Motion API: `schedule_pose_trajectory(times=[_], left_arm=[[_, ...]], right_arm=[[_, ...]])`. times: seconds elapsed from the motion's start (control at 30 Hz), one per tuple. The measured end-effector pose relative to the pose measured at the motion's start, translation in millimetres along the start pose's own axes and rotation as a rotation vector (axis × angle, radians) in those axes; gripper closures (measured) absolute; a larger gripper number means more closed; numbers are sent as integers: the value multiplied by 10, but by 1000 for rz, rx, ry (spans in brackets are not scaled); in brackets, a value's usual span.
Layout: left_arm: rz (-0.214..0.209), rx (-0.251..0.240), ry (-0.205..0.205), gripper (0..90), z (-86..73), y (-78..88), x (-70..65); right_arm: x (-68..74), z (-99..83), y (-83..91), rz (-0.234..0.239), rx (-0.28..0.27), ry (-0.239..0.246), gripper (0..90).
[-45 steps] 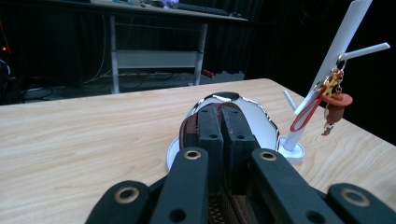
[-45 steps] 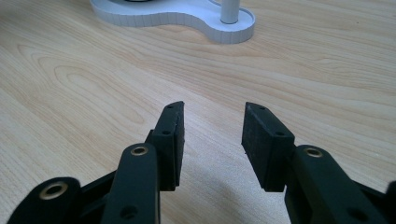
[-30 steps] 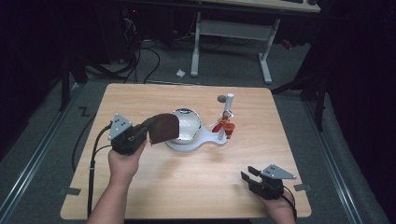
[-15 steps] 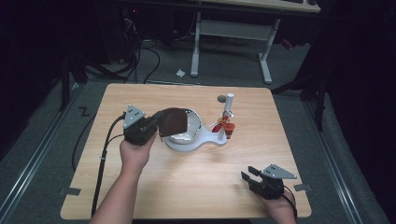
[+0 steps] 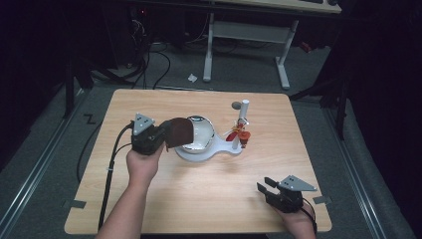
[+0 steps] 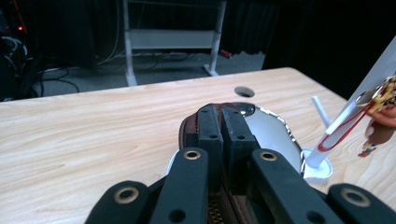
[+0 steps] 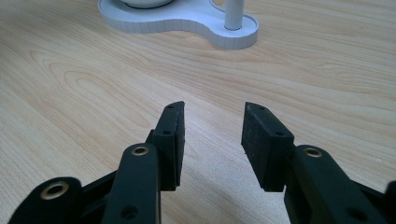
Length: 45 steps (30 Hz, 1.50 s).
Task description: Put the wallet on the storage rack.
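A brown zippered pouch [image 5: 179, 132] hangs over the left rim of a shiny metal bowl [image 5: 201, 133], with my left gripper [image 5: 160, 135] shut on it. In the left gripper view the jaws [image 6: 222, 112] press together on the brown pouch [image 6: 186, 134], with the bowl [image 6: 271, 133] just beyond. The bowl sits in a white stand [image 5: 219, 152] whose post [image 5: 243, 113] carries a small red and orange charm [image 5: 241, 134]. Near the table's front right corner my right gripper [image 5: 264, 185] rests open with nothing between its pads [image 7: 212, 116].
The wooden table [image 5: 209, 209] has bare room in front of the stand. The white stand base [image 7: 187, 21] lies ahead of the right gripper. A round hole [image 5: 236, 105] is in the tabletop behind the post. A desk frame and cables are on the floor beyond.
My left hand has carried the pouch a little to the right and farther away, up to the bowl's rim. The right gripper has stayed where it was.
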State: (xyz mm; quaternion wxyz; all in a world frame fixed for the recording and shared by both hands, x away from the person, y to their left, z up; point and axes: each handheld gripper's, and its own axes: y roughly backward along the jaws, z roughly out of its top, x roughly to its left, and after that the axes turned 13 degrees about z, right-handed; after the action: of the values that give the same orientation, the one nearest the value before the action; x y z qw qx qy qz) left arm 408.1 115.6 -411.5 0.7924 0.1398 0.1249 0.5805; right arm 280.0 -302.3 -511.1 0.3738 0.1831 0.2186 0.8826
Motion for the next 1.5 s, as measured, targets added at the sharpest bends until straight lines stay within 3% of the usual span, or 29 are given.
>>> schedule_pose_trajectory(times=[0.73,1.1,1.5], left_arm=[[64,63,4,873,-39,-314,-176],[78,64,25,869,-90,-491,-331],[93,41,39,861,-74,-520,-409]], right_arm=[[-10,-6,-5,7,2,-6,599],[-18,-9,-6,15,2,-10,598],[-15,-6,-11,19,4,-6,597]])
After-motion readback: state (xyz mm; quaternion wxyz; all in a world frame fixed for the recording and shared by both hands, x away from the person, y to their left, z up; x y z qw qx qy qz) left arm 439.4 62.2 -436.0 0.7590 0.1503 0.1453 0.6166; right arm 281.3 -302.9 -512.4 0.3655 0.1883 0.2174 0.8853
